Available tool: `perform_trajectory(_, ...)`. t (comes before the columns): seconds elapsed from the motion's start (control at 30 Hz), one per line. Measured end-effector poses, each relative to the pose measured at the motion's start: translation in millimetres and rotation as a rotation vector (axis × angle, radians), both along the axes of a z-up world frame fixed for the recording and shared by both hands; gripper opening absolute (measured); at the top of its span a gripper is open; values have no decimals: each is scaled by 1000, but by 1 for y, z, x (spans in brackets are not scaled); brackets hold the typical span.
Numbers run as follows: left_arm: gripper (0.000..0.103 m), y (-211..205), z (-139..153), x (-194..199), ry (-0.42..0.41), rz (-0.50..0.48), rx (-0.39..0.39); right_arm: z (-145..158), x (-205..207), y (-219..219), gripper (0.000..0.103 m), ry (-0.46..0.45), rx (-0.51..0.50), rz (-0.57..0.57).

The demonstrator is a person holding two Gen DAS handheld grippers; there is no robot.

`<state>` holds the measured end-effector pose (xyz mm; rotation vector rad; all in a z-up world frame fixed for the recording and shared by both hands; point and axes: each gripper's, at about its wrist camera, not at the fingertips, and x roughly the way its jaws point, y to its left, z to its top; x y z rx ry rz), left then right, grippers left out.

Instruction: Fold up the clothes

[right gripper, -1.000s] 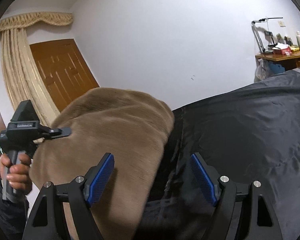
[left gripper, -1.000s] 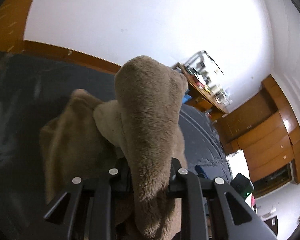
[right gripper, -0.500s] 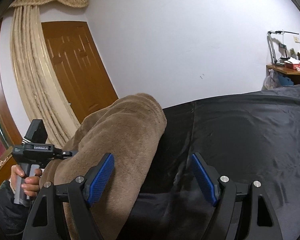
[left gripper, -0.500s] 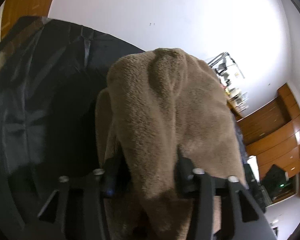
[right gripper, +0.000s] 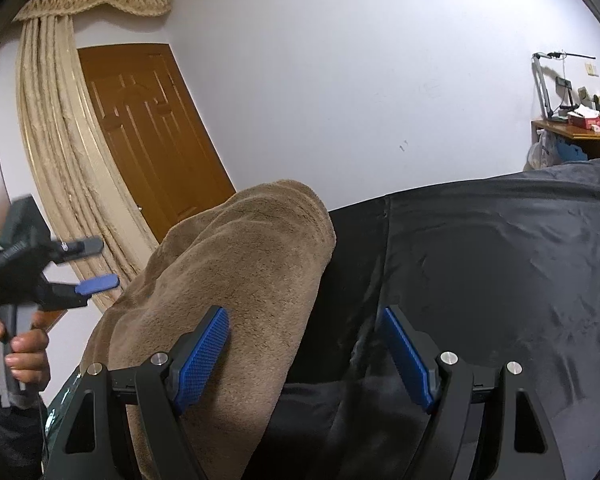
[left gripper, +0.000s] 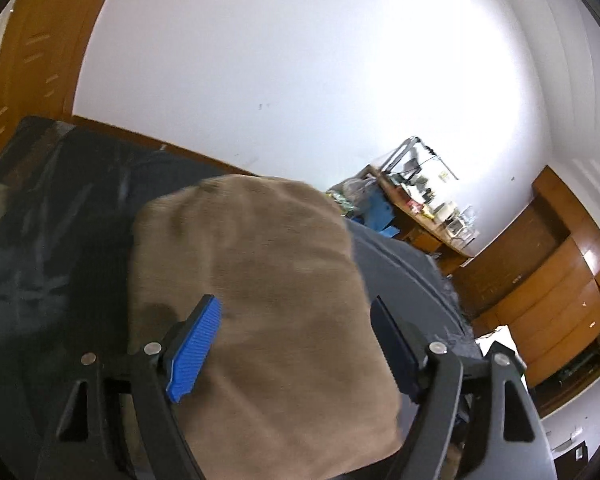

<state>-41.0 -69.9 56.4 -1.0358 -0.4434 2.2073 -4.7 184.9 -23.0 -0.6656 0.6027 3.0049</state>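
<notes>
The left tool (left gripper: 292,344) is opening, its pads clear of the folded brown fleece garment (left gripper: 256,292) in the lower centre; the right tool (right gripper: 304,356) stands spread and empty. This fold seems finished; next, I think, smooth it.

Light: we see a dim indoor room with a bright bloom on the wall (left gripper: 340,80) at upper right in the left view.
Glare: the wall (right gripper: 360,80) is even grey-white in the right view.
Blur: the cloth (left gripper: 252,280) smears; the left gripper (right gripper: 96,266) smears too.
Shadow: the sheet (right gripper: 480,280) goes near black beside the cloth.
Edges: we see strong fisheye bending and black corners.
</notes>
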Motion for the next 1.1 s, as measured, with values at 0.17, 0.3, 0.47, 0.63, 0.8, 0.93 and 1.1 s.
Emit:
perform_trajectory(0.17,80,-8,-55,-18,-87,57,-10,5,3,-1,81,17,12,-1)
perform_trajectory(0.3,80,-34,-69,-19,-56,77,38,7,4,-2,81,19,16,3)
perform_trajectory(0.47,80,-16,-82,-31,-53,74,45,4,-2,-8,81,-10,45,25)
perform_trajectory(0.63,80,1,-84,-35,-45,65,17,17,3,-23,81,23,179,46)
perform_trajectory(0.8,80,3,-81,-36,-94,63,77,37,28,-53,82,32,293,158)
perform_trajectory(0.93,80,-2,-77,-32,-143,76,97,32,52,-94,84,-26,480,268)
perform_trajectory(1.1,80,0,-65,-7,-125,98,27,9,52,-139,84,-133,733,240)
